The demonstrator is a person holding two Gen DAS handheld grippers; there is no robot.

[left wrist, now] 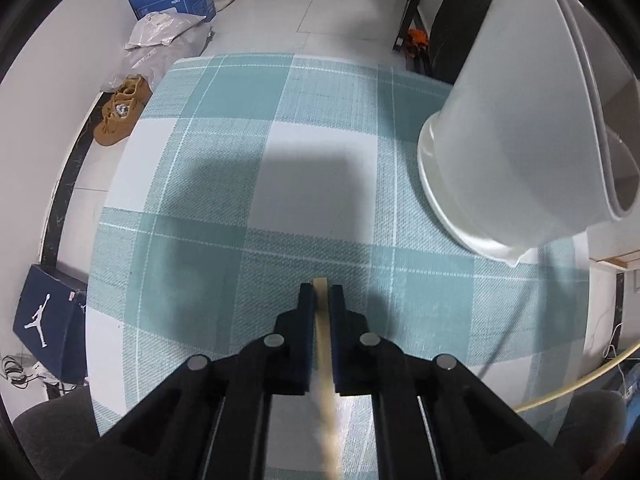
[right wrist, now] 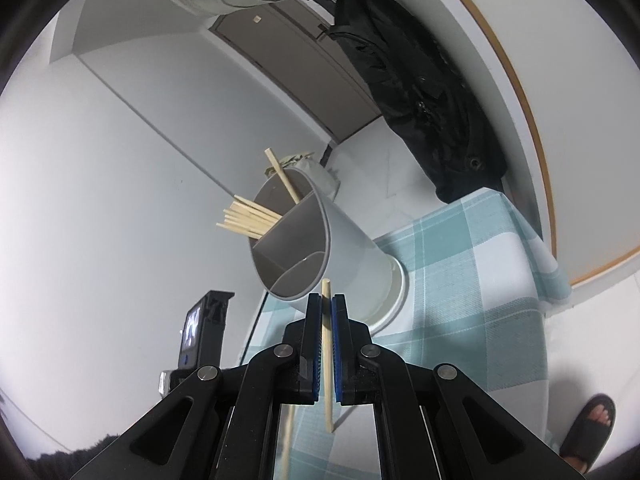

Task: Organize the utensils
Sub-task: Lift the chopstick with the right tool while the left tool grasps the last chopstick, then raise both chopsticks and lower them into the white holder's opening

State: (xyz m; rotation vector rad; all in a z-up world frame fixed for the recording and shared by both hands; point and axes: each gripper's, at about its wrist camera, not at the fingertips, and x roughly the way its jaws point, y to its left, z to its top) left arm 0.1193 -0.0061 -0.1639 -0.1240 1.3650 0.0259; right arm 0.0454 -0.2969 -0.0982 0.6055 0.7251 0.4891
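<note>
Two grippers, each black with blue pads, each clenched on one pale wooden chopstick. The left gripper (left wrist: 320, 294) points steeply down over the tablecloth (left wrist: 224, 184); its chopstick (left wrist: 325, 344) runs lengthwise between the pads, the blunt square tip showing just past them. The right gripper (right wrist: 327, 304) grasps a second chopstick (right wrist: 328, 360), slim and straight, its tip showing above the pads and its far end below them.

One utensil holder (right wrist: 344, 240): white, smooth, round and tapering, with a wider base ring, standing on the table. Inside, grey partitions divide it into compartments. One compartment holds a bundle of chopsticks (right wrist: 248, 218), roughly seven, fanned outward over the rim; a single further chopstick (right wrist: 282, 176) leans apart from them.

The cloth is woven, checked teal and white.

One black sandal (right wrist: 588, 428) shows on the floor.
</note>
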